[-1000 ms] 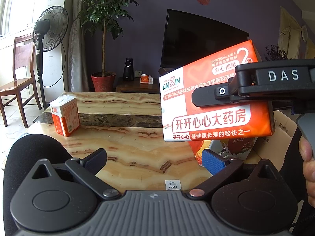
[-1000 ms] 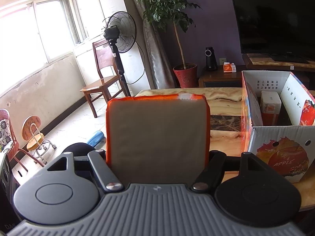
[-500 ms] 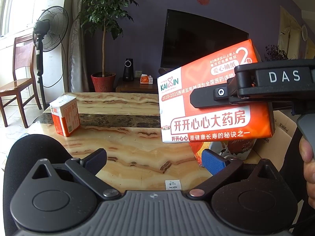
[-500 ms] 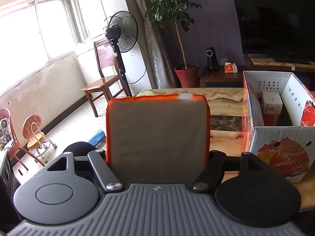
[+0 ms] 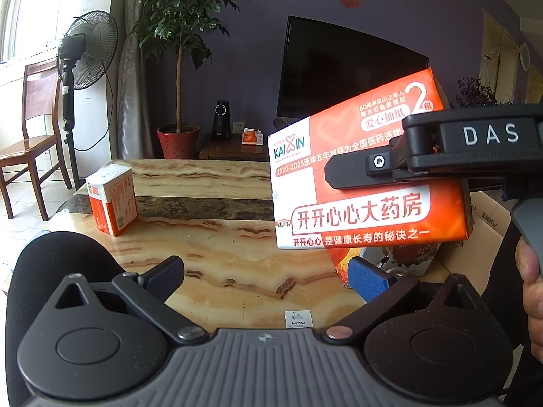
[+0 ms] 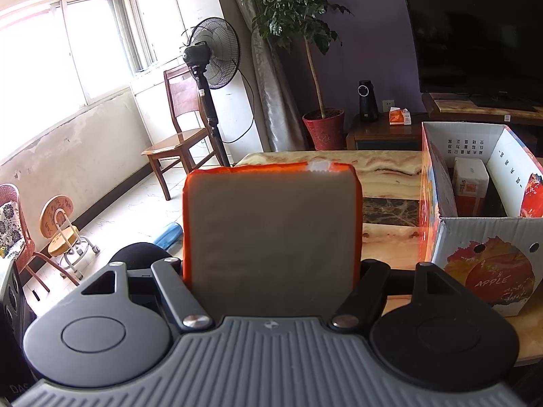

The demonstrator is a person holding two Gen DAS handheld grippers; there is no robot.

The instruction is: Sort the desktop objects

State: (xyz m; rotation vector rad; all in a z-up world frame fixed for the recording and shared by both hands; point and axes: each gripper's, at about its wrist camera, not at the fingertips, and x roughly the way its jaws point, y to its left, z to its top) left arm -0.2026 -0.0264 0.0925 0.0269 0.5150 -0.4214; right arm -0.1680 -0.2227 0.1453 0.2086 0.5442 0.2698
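Gripping the tissue pack [image 6: 271, 237], right claw [image 6: 271, 271] hides its print; left claw [image 5: 266, 276] gapes empty.

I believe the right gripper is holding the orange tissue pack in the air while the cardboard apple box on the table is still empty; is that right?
Not quite: the cardboard apple box is not empty. The right wrist view shows a white and orange pack already inside it. The right gripper does hold the orange tissue pack in the air.

Marble-patterned table [image 5: 220, 257]: small orange-and-white pack [image 5: 112, 200] upright at far left; open cardboard box [image 6: 475, 237] at right; small white label [image 5: 298, 318] on near edge.
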